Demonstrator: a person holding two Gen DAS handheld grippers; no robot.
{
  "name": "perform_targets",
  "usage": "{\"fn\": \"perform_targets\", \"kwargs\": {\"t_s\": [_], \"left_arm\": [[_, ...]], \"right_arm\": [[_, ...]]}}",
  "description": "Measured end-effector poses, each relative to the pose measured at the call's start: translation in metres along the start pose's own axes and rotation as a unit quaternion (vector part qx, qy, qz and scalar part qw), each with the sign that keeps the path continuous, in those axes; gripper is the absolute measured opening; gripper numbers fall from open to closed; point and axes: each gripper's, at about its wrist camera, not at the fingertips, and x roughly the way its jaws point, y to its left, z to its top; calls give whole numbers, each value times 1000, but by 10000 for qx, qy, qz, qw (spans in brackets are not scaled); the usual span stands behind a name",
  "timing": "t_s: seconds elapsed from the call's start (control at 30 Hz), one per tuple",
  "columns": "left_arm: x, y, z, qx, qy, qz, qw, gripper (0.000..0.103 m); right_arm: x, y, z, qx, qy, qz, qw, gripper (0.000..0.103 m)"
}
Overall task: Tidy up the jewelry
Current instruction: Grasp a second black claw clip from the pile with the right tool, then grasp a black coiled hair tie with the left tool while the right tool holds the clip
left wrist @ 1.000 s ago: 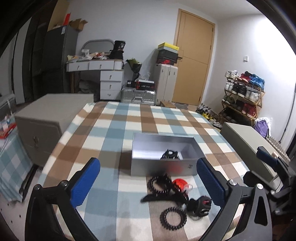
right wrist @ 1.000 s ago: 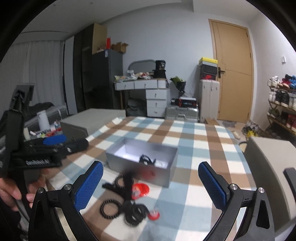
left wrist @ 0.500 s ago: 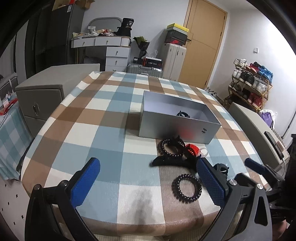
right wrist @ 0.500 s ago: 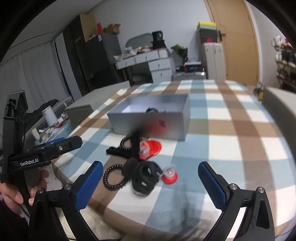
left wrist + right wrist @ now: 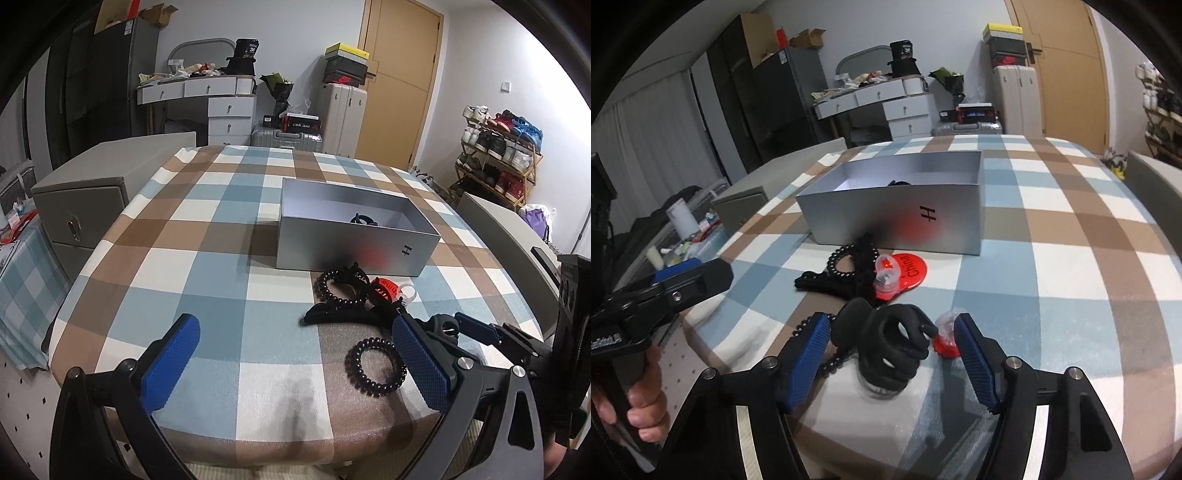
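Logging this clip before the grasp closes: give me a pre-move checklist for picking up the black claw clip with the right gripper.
1. Black claw clip sits between the right gripper pads: ok.
2. Right jaws have just been closing; pads pressing on the clip: not ok, gaps show on both sides.
3. Nothing else caught between the pads: not ok, the small red clip lies by the right pad and the black coil hair tie runs behind the left pad.
4. Silver box open and able to receive: ok.
5. Left gripper open, off the pile: ok.
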Motion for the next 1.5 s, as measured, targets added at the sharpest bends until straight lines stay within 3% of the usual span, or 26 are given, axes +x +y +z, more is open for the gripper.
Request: {"fn": "perform_targets", "kwargs": {"t_s": [0.1, 0.4, 0.8, 1.07, 1.33, 1.5], "left_arm": [[1, 2, 0, -42, 19, -8, 10000, 102], [0, 3, -1, -66, 55, 3, 10000, 102], [11, 0, -6, -48, 418, -326, 9986, 102], [25, -28, -15, 384, 948, -609, 9929, 102], [42, -54, -21, 1025, 1263, -490, 9855, 101], [44, -57, -23, 1092, 1363, -571, 9830, 101]], "right_arm": [[1, 3, 1, -97, 0, -37, 9999, 58], [-2, 10, -2, -285, -97, -110, 9995, 58], [-33, 0, 13, 59, -777, 391, 9962, 58], [-58, -9, 19, 179, -1157, 415, 9923, 58], [-75, -15, 20, 263, -1330, 290, 9903, 58], [-78, -18, 18, 289, -1364, 299, 9898, 58]]}}
